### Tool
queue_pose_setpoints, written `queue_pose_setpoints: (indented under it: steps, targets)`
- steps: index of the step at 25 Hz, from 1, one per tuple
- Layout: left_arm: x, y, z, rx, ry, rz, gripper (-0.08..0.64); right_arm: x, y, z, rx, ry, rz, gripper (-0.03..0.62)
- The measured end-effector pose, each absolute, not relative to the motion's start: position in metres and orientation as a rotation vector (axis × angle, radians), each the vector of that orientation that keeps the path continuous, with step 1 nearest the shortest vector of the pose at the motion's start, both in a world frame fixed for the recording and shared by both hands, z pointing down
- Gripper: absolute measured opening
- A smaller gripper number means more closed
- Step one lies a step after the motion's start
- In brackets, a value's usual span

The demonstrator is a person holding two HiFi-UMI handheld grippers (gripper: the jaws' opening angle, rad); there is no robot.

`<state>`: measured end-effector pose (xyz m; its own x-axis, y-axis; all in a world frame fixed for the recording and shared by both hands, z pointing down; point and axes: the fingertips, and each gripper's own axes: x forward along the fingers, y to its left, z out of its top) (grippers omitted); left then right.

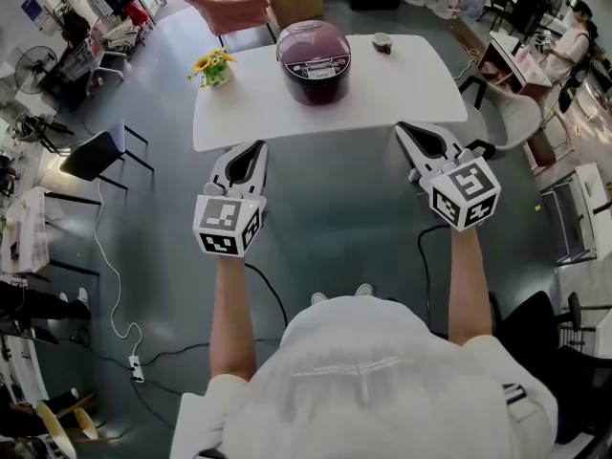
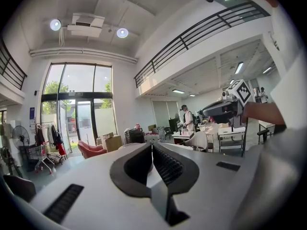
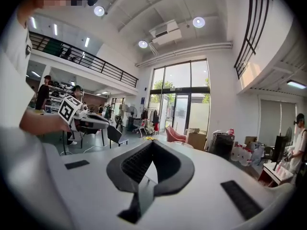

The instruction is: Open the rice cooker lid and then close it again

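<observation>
Rice cooker [image 1: 314,60] sits shut on the tabletop [image 1: 421,84]; my left tool [image 1: 254,149] and right tool [image 1: 405,128] are pressed together, empty; arriving closed, I might shove it sideways.

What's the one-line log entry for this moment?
rice cooker: closed, on table | left gripper: shut, empty | right gripper: shut, empty

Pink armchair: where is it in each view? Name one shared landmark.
Head view: pink armchair at the top edge, left of centre.
Left gripper view: lower left, below the glass doors.
Right gripper view: just right of centre, below the doors.
Shared landmark: the standing fan.
</observation>
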<state>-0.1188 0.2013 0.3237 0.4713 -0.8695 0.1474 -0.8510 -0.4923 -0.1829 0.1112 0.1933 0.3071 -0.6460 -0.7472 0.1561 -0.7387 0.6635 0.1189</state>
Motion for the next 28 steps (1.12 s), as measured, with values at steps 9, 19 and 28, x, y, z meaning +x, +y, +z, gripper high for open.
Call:
queue_pose_setpoints:
  steps: [9, 19, 28]
  targets:
    - [-0.118, 0.197, 0.338, -2.625, 1.566, -0.377, 0.173, 0.113, 0.192, 0.307, 1.216, -2.698, -0.053, 0.131]
    - [-0.104, 0.193, 0.347, -2.637, 1.590, -0.407, 0.176, 0.127, 0.188, 0.319, 1.188, -2.679, -0.054, 0.195]
    - [-0.073, 0.188, 0.358, -2.654, 1.598, -0.441, 0.176, 0.151, 0.179, 0.334, 1.166, -2.721, 0.018, 0.193]
